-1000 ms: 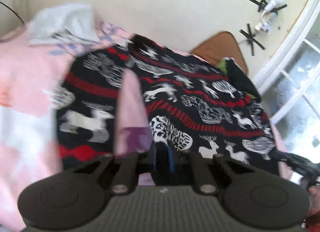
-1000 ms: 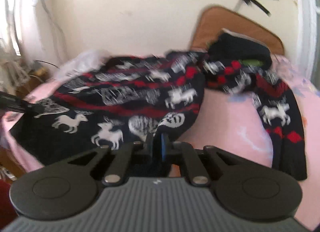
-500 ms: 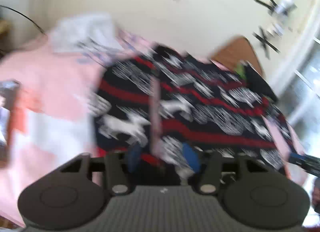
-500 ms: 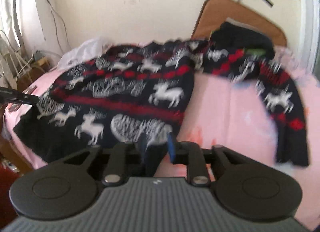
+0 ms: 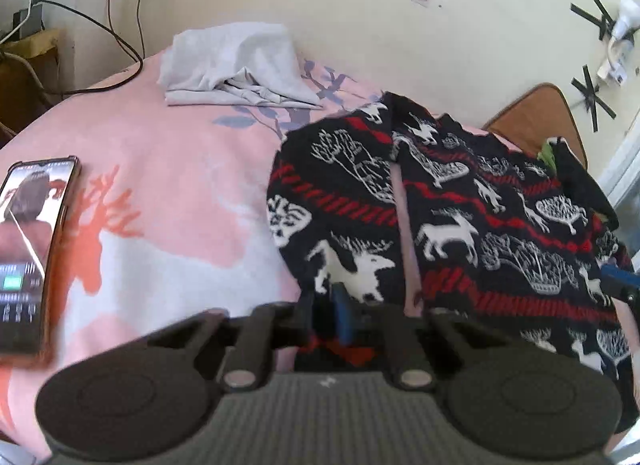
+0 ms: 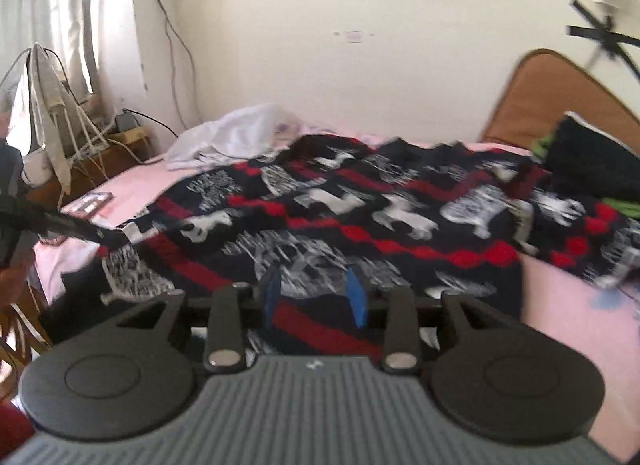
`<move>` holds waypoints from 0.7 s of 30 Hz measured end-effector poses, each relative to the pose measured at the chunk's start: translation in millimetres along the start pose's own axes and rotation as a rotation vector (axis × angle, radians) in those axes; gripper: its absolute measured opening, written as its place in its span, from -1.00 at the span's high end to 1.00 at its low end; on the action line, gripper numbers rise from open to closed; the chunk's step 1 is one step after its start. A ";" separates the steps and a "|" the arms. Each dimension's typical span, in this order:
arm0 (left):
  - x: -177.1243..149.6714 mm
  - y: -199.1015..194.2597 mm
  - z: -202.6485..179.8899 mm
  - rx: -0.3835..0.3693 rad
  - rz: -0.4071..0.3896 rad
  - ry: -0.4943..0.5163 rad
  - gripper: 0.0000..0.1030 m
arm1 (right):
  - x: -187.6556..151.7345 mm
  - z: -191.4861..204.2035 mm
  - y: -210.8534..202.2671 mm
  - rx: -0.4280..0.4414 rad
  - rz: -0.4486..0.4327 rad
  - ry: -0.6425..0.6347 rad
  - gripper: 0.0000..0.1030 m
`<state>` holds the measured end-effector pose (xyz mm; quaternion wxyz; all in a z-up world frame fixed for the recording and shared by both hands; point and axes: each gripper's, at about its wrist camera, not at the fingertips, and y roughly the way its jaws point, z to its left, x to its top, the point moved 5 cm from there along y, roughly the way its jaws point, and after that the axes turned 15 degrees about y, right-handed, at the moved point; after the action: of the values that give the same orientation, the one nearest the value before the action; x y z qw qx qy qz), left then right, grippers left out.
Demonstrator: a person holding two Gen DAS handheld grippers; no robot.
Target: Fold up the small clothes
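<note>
One patterned sweater point(image 5: 460, 225); left claw point(image 5: 326, 311) clamps its hem, right claw point(image 6: 316, 297) opening

Knitted sweater point(image 5: 460, 225): soft, matt cloth in black with red bands and white deer and tree figures. Bed sheet point(image 5: 180, 185): smooth, matt pink cloth with printed motifs. Crumpled garment point(image 5: 236, 65): thin, matt grey-white cloth. Phone point(image 5: 28, 253): glossy glass screen. Headboard point(image 6: 560, 101): brown, smooth, wood-like. Left tool point(image 5: 326, 315) and right tool point(image 6: 316, 297): matt black plastic, ribbed grey housing, blue pads, shiny metal pivots.
</note>
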<state>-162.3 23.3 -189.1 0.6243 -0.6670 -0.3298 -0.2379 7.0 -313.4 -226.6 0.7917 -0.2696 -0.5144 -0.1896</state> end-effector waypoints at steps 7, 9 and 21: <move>45.1 -22.8 71.0 -0.030 -0.216 -0.303 0.82 | 14.2 17.2 46.3 0.097 0.057 0.083 0.24; 56.4 -25.9 71.1 -0.216 -0.274 -0.388 0.82 | 19.4 23.7 54.0 0.165 0.083 0.124 0.24; 52.6 23.0 -6.0 -0.627 -0.244 -0.500 0.81 | 21.8 71.3 83.6 0.593 0.262 0.456 -0.25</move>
<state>-109.5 24.7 -165.7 0.2589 -0.8181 -0.4593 -0.2295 13.2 -204.1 -202.9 0.9466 -0.0434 -0.3192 0.0148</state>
